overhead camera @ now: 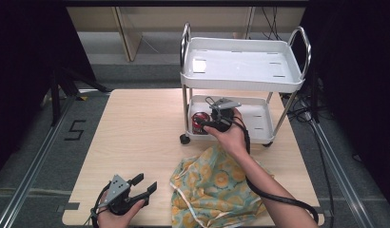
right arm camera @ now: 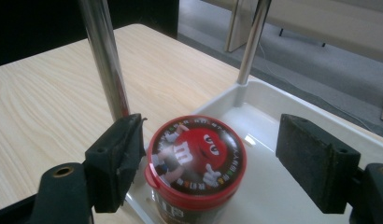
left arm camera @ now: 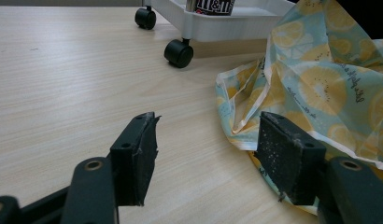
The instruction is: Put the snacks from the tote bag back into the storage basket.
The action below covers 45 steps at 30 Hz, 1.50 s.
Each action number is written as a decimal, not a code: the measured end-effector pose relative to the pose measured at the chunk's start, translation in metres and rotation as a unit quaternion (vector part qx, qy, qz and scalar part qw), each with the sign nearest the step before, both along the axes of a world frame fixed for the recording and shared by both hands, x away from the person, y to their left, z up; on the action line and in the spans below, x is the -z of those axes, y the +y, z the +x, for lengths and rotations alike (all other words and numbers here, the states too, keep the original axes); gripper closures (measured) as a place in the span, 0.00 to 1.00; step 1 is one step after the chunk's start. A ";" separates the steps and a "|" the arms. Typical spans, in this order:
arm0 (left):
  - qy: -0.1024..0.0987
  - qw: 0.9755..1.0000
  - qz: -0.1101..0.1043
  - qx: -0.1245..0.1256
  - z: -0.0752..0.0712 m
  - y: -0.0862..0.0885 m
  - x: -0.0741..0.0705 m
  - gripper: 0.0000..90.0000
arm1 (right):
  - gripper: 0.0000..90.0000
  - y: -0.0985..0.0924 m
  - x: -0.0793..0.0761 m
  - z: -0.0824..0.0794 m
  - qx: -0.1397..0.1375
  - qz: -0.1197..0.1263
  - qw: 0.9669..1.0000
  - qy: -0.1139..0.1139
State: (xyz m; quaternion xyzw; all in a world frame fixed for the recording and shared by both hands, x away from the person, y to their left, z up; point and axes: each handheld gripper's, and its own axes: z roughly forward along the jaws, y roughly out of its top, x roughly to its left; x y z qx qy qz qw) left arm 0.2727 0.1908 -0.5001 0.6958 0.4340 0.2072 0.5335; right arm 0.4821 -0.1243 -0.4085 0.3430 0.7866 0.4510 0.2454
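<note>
Red-lidded jar (right arm camera: 195,164) upright in cart (overhead camera: 259,124) lower tray, directly between wide-open jaws of right gripper (right arm camera: 213,161), ungripped; left gripper (left arm camera: 210,156) far off, open, empty, beside cloth (left arm camera: 320,79)

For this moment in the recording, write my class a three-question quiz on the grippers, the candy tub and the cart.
1. True or false: the right gripper is shut on the candy tub.
2. Where does the tub stand? A) the cart's top tray B) the cart's bottom tray C) the table
3. Fill in: the left gripper hovers open beside the lemon-print ____.

Key
1. False: its jaws stand open on either side of the tub, one close by the lid and the other clear of it.
2. B
3. cloth
</note>
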 end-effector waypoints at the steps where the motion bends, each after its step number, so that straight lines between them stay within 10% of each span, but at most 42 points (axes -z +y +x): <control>1: 0.000 1.000 0.000 0.000 0.000 0.000 0.000 0.42 | 0.27 0.000 -0.001 -0.001 -0.002 0.002 1.000 0.003; 45: 0.001 1.000 0.005 -0.005 0.001 0.000 0.001 0.42 | 0.29 -0.066 0.020 -0.087 -0.019 -0.006 0.999 0.045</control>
